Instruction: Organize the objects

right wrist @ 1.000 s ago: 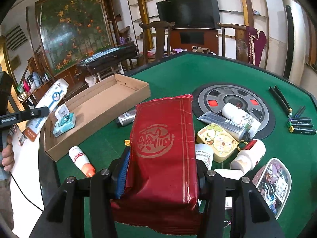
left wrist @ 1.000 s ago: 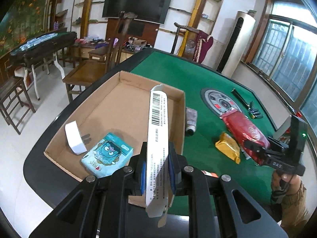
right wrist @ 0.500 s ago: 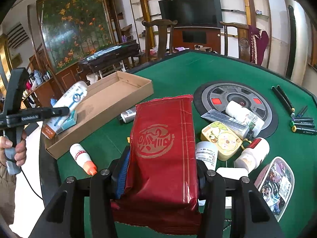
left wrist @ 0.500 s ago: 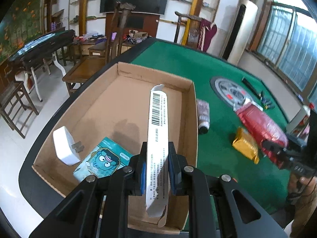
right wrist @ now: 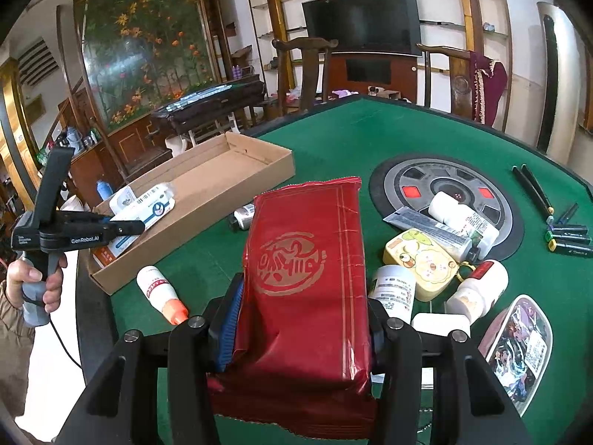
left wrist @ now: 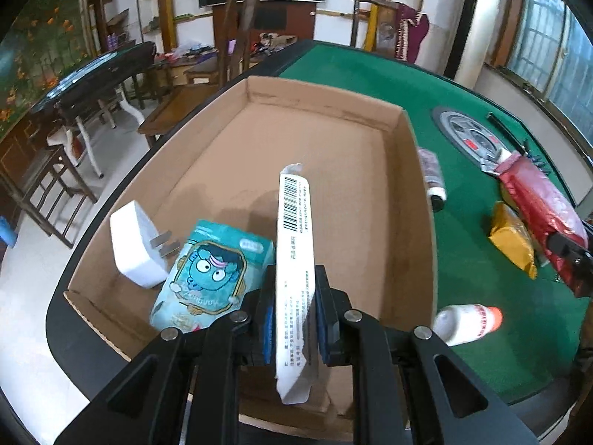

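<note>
Gleaming crinkled red foil packet (right wrist: 307, 278)

A big black TV (right wrist: 365, 22) hangs on the wall at the top of the right wrist picture, and two dark wooden chairs (right wrist: 304, 70) stand under it behind the green table. A big painting of orange flowers (right wrist: 148, 44) fills the upper left, with a long dark side table (right wrist: 211, 105) in front of it. A tall white air cooler (left wrist: 472, 22) stands near the windows (left wrist: 548, 48) at the upper right of the left wrist picture.
</note>
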Available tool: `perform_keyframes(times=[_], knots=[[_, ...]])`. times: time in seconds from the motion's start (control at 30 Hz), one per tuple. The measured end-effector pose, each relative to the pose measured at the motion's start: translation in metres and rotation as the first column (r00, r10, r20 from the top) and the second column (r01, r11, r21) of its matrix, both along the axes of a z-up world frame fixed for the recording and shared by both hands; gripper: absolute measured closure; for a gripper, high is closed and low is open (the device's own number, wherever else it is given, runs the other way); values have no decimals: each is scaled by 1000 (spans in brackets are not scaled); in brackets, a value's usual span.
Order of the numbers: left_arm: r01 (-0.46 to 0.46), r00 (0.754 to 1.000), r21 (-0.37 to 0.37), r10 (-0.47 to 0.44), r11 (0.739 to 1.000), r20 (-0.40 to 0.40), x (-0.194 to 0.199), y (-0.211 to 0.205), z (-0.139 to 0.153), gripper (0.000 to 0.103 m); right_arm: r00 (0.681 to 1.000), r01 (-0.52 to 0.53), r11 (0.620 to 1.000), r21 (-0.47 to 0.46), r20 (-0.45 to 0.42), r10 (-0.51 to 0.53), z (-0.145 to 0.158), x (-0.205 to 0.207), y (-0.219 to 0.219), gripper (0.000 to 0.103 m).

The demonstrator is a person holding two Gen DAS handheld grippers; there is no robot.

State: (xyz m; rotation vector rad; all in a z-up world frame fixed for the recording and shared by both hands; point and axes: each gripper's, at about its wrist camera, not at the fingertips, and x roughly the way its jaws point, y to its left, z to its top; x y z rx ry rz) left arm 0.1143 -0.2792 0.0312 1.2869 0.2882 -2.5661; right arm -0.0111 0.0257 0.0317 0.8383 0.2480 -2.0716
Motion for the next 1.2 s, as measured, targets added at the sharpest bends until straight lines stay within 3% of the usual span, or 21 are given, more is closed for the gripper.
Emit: perform_keyframes(times=[0.3, 0.57, 1.2], knots=[[-46, 999, 29, 46, 999, -3, 4, -13, -6, 85, 1000, 28, 999, -22, 7, -28, 5, 1, -6, 47], [-44, 999, 27, 44, 999, -10, 4, -13, -5, 84, 1000, -18, 997, -74, 23, 20, 14, 13, -33, 47], [-35, 999, 19, 35, 999, -15, 5, -13, -5, 84, 994, -76, 996, -49, 71, 80, 8, 27, -96, 47]])
